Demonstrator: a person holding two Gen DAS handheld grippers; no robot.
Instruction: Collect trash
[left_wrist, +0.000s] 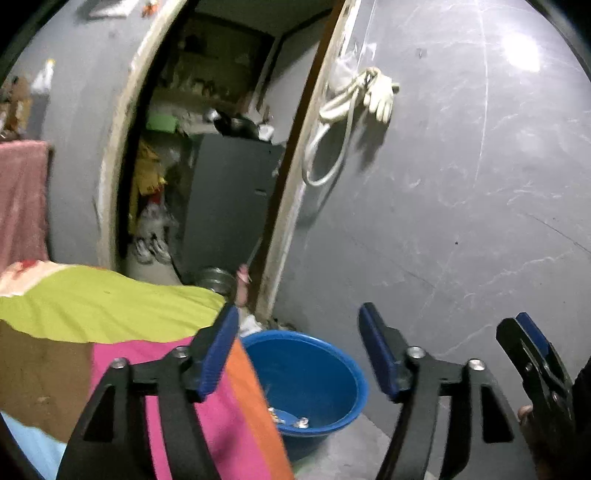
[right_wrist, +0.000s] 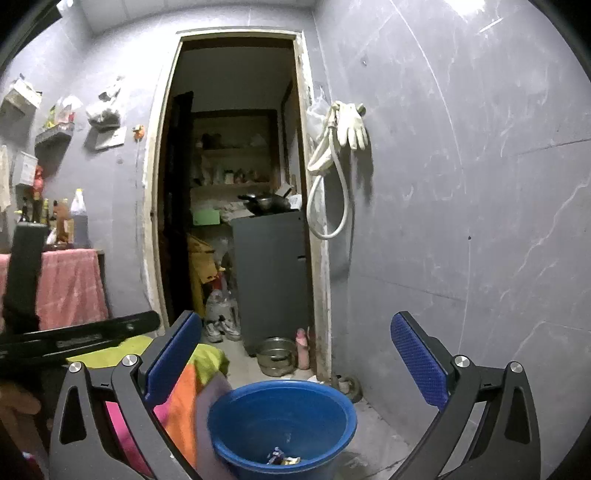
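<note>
Blue plastic basin (right_wrist: 282, 424) on the floor, just below and ahead of both grippers, with a few small pieces of trash (right_wrist: 282, 459) lying at its bottom. Left gripper (left_wrist: 299, 350) stands wide with nothing between its pads; right gripper (right_wrist: 295, 365) likewise wide and empty. Judged stage: some trash already deposited; any remaining pieces lie out of view.

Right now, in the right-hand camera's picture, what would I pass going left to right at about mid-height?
Pink cloth draped at the left → open doorway with a grey cabinet inside → white hose and gloves hanging on the wall → bare grey wall.
</note>
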